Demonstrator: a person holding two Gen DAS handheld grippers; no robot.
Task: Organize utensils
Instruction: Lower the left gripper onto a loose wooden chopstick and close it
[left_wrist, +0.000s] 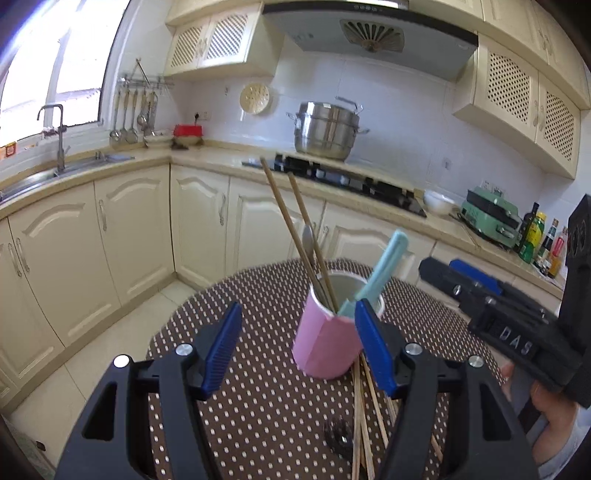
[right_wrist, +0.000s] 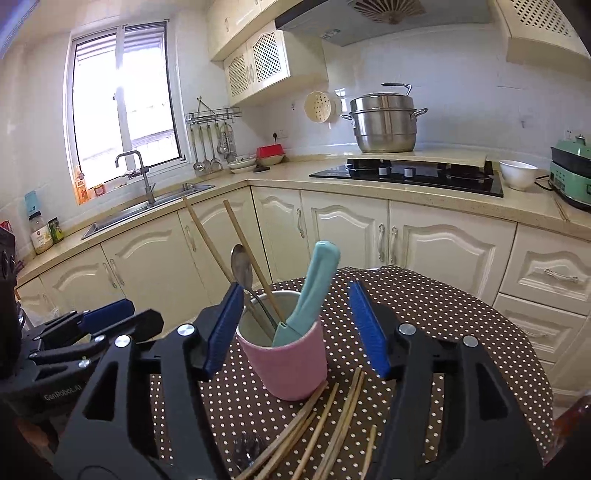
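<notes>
Both claws, left (left_wrist: 295, 347) and right (right_wrist: 295, 328), were spread apart, empty, flanking pink cup (right_wrist: 282, 365); loose chopsticks (right_wrist: 332, 421) lay on counter (right_wrist: 461, 332).

A brown tablecloth with white polka dots (right_wrist: 424, 314) holds a pink cylindrical cup (right_wrist: 284, 365). Inside stands a pale teal plastic-handled utensil (right_wrist: 317, 288) beside tan wooden chopsticks (right_wrist: 243, 243).

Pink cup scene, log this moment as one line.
pink cup: holds two chopsticks, spoon, teal knife | loose chopsticks: on table | left gripper: open | right gripper: open
</notes>
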